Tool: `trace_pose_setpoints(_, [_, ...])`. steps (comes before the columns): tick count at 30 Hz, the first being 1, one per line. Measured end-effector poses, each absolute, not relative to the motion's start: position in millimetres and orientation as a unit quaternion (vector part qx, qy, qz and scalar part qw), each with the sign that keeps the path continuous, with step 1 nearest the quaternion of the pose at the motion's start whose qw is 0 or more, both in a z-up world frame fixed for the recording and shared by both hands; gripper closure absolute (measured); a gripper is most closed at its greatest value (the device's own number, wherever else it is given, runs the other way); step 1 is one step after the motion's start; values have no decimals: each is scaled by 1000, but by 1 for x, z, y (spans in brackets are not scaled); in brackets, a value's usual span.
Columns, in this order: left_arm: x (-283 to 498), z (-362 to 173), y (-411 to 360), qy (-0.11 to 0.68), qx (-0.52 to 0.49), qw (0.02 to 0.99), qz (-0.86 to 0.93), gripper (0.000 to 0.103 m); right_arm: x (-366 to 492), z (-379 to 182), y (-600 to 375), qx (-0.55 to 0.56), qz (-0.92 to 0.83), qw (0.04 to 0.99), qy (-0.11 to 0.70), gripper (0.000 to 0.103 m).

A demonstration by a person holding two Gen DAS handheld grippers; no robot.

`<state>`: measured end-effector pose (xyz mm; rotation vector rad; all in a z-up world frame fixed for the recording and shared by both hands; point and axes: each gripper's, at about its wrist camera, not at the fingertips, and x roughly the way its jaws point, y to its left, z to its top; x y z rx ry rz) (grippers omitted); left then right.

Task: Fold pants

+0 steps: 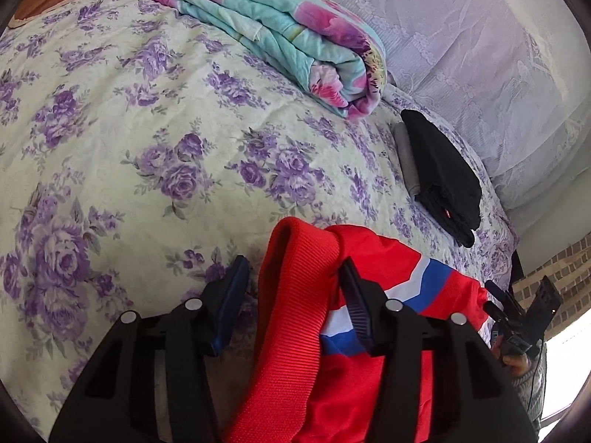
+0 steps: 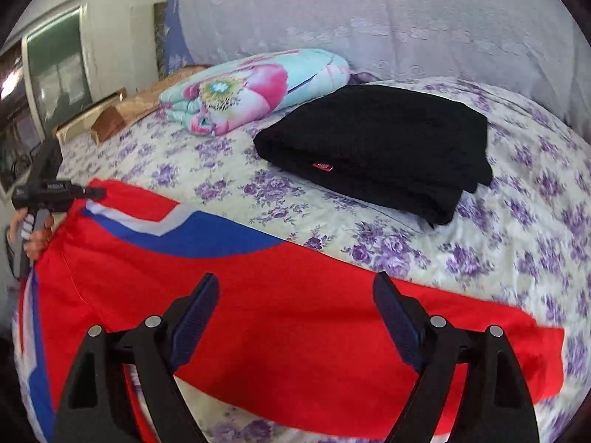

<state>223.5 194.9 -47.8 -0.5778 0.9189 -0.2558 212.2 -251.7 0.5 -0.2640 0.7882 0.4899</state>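
Note:
Red pants (image 1: 373,254) with a blue and white stripe lie on the flowered bed (image 1: 129,118). Their ribbed red waistband (image 1: 291,317) runs up between the fingers of my left gripper (image 1: 293,269). The right pad touches the cloth, while the left pad stands a little apart from it. In the right wrist view the pants (image 2: 258,265) are spread flat, and my right gripper (image 2: 295,278) hovers over them, wide open, with nothing gripped. A hand holds the left gripper (image 2: 55,192) at the pants' far left end. The right gripper (image 1: 517,313) shows at the bed's right edge.
A folded black garment (image 2: 376,144) lies on the bed beyond the pants, with a grey roll (image 1: 406,155) beside it. A folded turquoise and pink quilt (image 1: 277,29) sits further back. A lace cover (image 2: 369,18) hangs behind the bed. Brick wall (image 1: 569,258) at right.

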Motion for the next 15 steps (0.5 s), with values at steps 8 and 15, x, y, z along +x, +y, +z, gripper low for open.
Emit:
trace_pose_setpoints(8, [228,-50,198,432,-287,845,-132,53,263,-22,-238,-190,299,832,426,53])
trace_pose_setpoints(15, [229,-51,198,432,-290,843,-136,61,274,-34,-244,-178,322,824,432,67])
